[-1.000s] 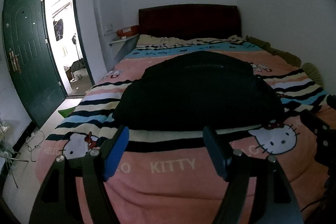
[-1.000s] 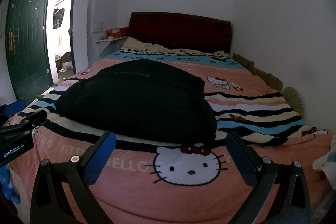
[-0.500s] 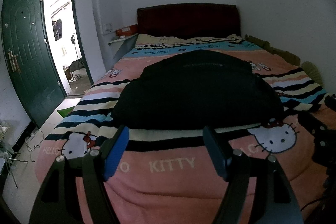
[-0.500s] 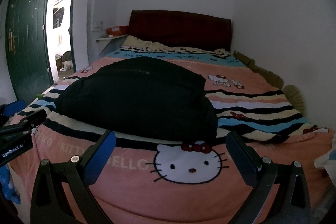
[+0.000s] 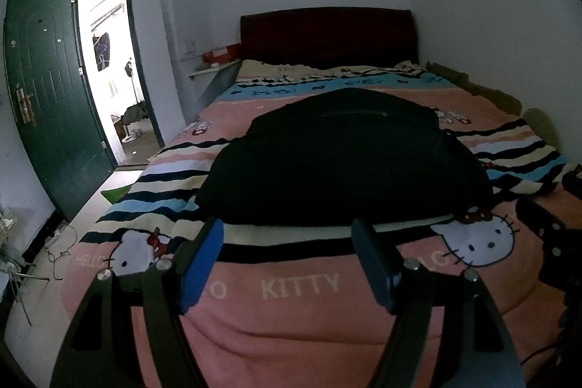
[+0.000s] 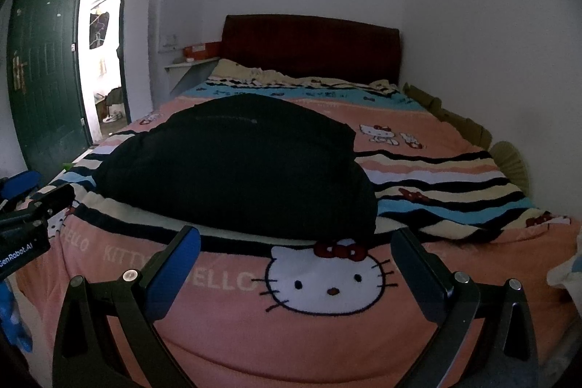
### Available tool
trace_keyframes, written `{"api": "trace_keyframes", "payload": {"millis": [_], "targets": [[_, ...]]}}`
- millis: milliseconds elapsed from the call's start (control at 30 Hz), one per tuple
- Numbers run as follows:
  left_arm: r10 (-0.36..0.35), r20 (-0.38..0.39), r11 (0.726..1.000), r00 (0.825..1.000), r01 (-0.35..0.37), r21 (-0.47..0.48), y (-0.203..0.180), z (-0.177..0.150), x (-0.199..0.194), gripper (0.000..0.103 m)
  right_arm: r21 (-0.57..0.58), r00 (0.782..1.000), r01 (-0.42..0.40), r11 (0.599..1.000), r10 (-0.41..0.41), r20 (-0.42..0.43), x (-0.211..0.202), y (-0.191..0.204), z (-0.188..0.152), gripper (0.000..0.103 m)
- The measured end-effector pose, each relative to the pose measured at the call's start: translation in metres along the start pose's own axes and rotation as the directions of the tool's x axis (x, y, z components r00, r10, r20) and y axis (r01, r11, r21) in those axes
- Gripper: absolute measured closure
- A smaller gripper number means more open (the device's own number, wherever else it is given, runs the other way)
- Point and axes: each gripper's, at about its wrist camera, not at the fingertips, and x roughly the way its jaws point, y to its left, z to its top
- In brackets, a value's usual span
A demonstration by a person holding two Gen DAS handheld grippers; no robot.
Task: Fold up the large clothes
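A large black garment [image 5: 342, 159] [image 6: 240, 166] lies in a folded, puffy heap on the pink cartoon-cat blanket [image 5: 298, 286] [image 6: 327, 279] of the bed. My left gripper [image 5: 287, 235] hangs open above the blanket's near edge, just short of the garment's front hem, with nothing between its blue pads. To its right my right gripper [image 6: 296, 242] is also open and empty, near the garment's right front corner. The left gripper's body [image 6: 25, 224] shows at the left edge of the right wrist view.
A dark red headboard [image 5: 327, 35] and a white wall close the far end. An open green door [image 5: 47, 90] and a bright doorway [image 5: 112, 53] stand left of the bed. A small shelf with a red box [image 5: 222, 55] sits beside the headboard. Cables lie on the floor [image 5: 58, 242].
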Motion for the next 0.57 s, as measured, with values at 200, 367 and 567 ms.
{"api": "trace_keyframes", "payload": {"millis": [200,367,567], "targets": [[-0.005,-0.005,1.0,1.0,0.005,-0.009,0.0021,0.0005,-0.0002,0.032,0.006,1.0,-0.002,1.0,0.002,-0.004,0.0001,-0.0011,-0.0008,0.001],[-0.004,-0.006,1.0,1.0,0.004,-0.008,0.0021,0.0012,-0.0002,0.032,0.008,1.0,-0.002,1.0,0.002,-0.005,0.0013,-0.0016,-0.0012,0.001],[-0.004,-0.01,1.0,1.0,0.004,-0.007,0.0023,0.0016,0.0016,0.032,0.018,1.0,-0.002,1.0,0.002,-0.009,0.0018,-0.0025,-0.0024,0.001]]}}
